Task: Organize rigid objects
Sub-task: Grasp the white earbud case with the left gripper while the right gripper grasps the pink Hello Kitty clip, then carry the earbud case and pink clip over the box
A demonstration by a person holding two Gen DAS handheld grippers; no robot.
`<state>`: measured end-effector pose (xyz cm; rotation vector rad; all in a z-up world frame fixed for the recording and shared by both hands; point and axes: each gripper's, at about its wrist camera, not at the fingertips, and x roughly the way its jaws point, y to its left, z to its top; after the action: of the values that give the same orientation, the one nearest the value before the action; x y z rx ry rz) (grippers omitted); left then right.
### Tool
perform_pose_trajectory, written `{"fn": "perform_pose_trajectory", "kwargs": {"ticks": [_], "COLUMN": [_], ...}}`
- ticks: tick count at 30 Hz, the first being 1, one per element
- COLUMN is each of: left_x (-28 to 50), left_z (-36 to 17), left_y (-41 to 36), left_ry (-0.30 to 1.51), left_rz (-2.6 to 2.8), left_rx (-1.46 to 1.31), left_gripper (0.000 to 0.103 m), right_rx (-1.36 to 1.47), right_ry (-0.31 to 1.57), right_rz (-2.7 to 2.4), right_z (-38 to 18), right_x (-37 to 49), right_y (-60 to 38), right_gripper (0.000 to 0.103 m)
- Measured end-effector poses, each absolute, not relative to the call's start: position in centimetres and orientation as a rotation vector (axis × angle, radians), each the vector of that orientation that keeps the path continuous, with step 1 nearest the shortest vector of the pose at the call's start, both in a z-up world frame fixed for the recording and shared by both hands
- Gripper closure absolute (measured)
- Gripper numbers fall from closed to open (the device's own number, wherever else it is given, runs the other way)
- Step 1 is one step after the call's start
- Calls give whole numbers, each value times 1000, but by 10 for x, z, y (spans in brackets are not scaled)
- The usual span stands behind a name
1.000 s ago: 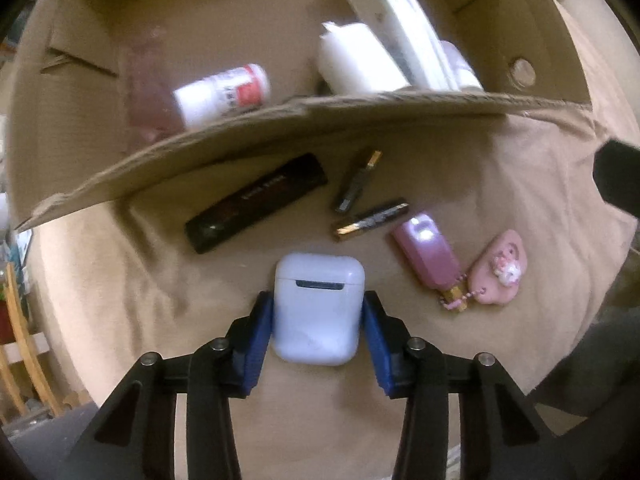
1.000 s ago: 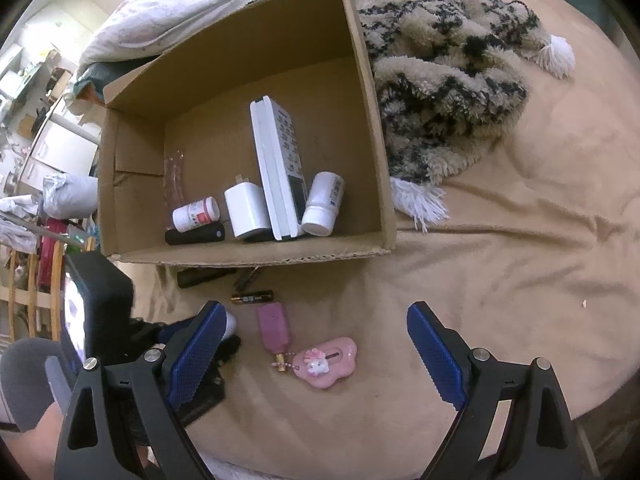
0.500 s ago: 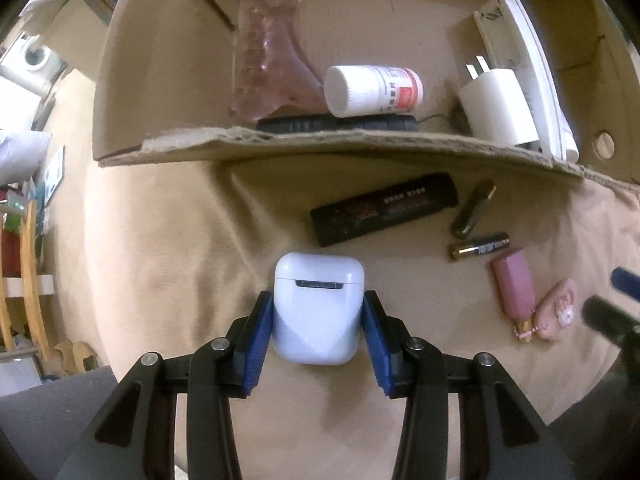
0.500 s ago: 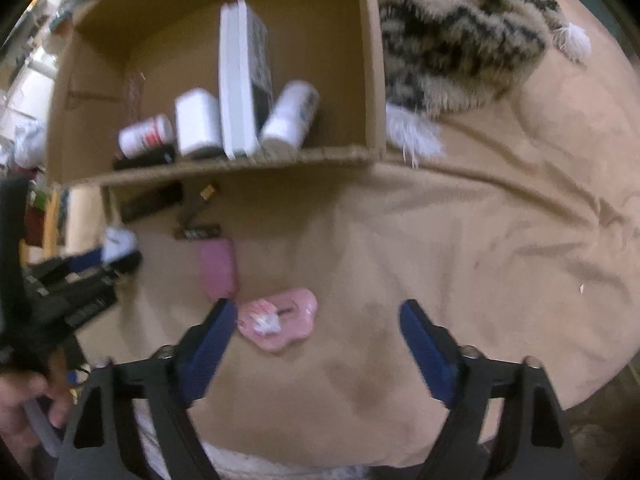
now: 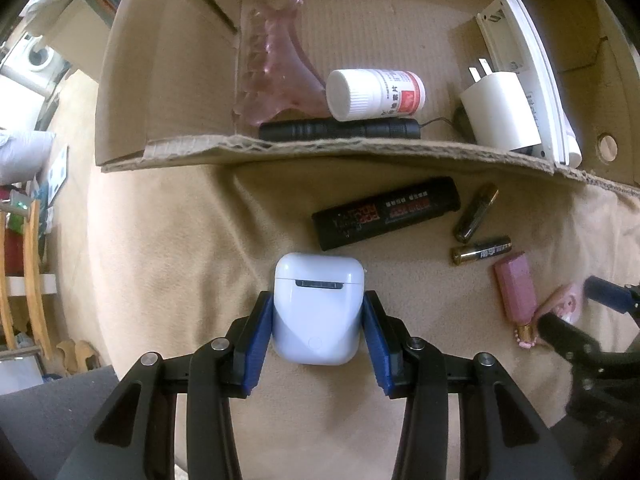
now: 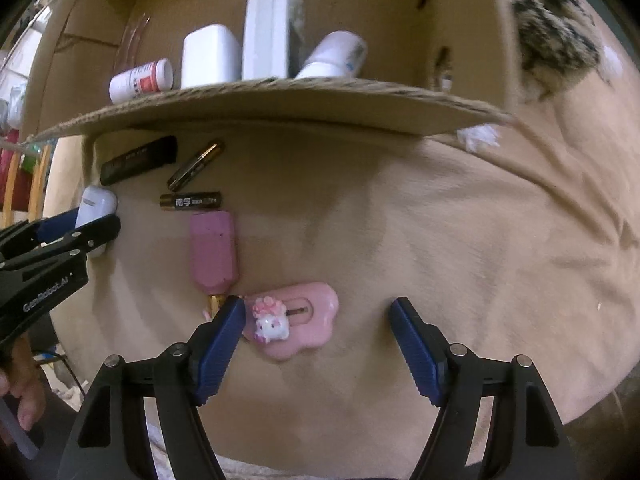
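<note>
1. My left hand-held gripper (image 5: 318, 316) is clamped on the glossy white rounded plastic earbud case (image 5: 318, 306).
2. My right hand-held gripper (image 6: 318, 320) is closing; the pink cloud-shaped plastic kitty charm (image 6: 294, 320) sits between its blue pads, unsqueezed.

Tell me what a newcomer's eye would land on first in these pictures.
First, the white earbud case clamped in the left tongs above the tan blanket. Next, the pink cat charm between the closing right tongs, not yet pinched. Behind them stands the cardboard box, holding a white pill bottle and a white charger.
</note>
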<state>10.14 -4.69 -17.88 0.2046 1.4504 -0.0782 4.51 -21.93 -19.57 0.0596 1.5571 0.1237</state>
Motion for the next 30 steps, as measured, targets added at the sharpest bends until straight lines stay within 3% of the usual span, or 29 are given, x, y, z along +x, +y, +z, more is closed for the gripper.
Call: {"fn": "perform_pose_trajectory", "kwargs": {"ticks": [5,6,7,19,30], "left_x": [100,100,99,96,80], "left_z": [-182,-182,-182,-181,-142], "left_y": [-47,-47,-48,-52,-44], "left_ry": [1445,1445,1444,1436,1371], "left_rz": [-79,-80,-80,-83,-105], "left_rx": [212,213,214,218,125], "left_gripper": [62,62,62,62,63], "right_rx": [-88,-94,-98,-35,92], "right_ry": [1551,1542,1533,1467,1290], "right_rz": [126,139,148,155,230], "right_z": [-205,-204,-202,-176,-102], "right_x": [40,39,38,24,13], "right_y": [-193,-191,-189,-209,-225], "right_gripper": [25,30,45,45,45]}}
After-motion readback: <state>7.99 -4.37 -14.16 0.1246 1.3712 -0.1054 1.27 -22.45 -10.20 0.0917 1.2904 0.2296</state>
